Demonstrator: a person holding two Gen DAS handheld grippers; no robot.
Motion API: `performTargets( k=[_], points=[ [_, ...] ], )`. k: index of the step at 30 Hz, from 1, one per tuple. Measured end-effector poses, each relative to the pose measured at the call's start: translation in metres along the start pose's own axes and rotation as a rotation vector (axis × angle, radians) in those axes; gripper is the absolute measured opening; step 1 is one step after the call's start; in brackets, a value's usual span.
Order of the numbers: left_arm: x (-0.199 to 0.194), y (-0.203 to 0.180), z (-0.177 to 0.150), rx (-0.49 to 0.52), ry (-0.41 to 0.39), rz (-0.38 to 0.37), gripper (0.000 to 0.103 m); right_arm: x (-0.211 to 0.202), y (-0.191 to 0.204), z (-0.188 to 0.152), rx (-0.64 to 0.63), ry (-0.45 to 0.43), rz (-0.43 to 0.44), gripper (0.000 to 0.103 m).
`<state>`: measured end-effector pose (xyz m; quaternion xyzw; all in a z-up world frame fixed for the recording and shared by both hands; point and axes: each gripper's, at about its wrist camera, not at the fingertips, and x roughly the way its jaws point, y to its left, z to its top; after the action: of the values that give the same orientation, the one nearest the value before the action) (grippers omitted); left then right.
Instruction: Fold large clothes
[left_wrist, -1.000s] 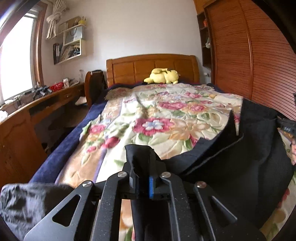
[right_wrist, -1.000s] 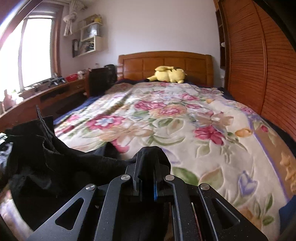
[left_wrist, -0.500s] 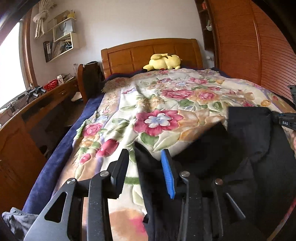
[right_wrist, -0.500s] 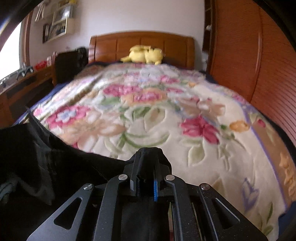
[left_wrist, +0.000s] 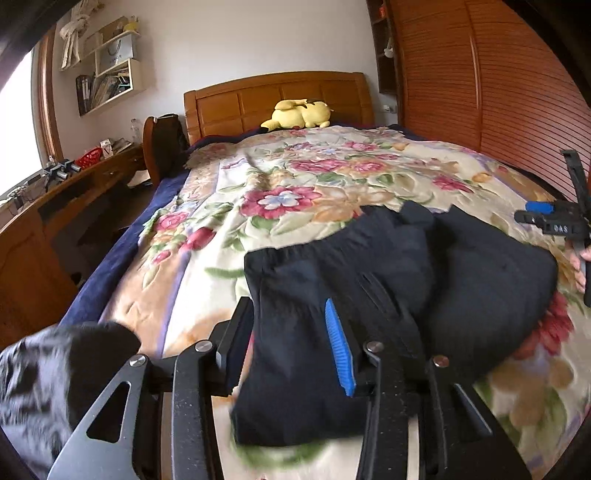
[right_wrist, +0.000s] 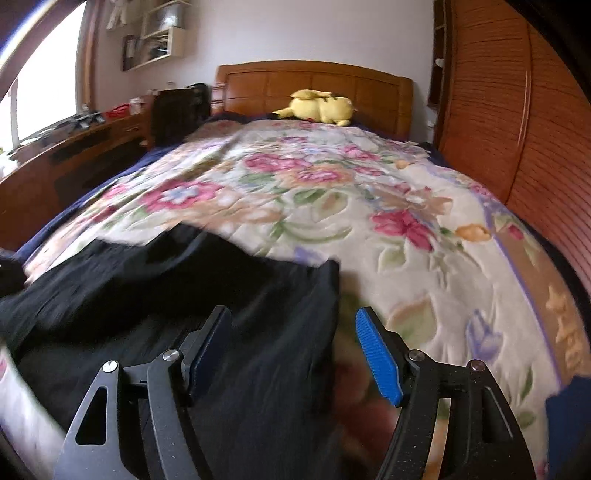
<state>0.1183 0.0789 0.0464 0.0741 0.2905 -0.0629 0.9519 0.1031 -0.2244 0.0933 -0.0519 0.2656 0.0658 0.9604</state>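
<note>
Both the left gripper (left_wrist: 291, 343) and right gripper (right_wrist: 295, 350) have just opened their jaws, dropping the black garment (left_wrist: 406, 266) folded onto the bed (left_wrist: 295, 177), so this fold looks done.

Bed (left_wrist: 207, 306) (floral cover) bears black garment (left_wrist: 461, 266).

daylight pours from the window (left_wrist: 14, 122) at left, blown out to white. the room is evenly bright with soft shadows. the bedspread (right_wrist: 369, 229) and dark garment (right_wrist: 166, 295) smear with motion blur near the bottom. fisheye bending curves the edges, corners dark.
</note>
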Motion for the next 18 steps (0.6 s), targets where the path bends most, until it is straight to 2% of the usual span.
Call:
performTargets(
  k=[4,8,14,18],
  points=[
    [-0.018,-0.011,-0.021,-0.008,0.002,0.001,0.045,-0.027,-0.006,-0.041,0.017,0.017,0.024,0.072],
    [-0.019,-0.011,-0.037,-0.044,0.004,0.019,0.046,-0.036,-0.019,-0.064,0.048,0.049,0.023,0.072],
    [-0.001,0.004,-0.056,-0.104,0.048,0.057,0.046,-0.042,-0.026,-0.072,0.083,0.071,0.011,0.072],
    [0.006,0.012,-0.061,-0.119,0.055,0.064,0.049,-0.039,-0.023,-0.074,0.064,0.084,-0.024,0.078]
  ],
)
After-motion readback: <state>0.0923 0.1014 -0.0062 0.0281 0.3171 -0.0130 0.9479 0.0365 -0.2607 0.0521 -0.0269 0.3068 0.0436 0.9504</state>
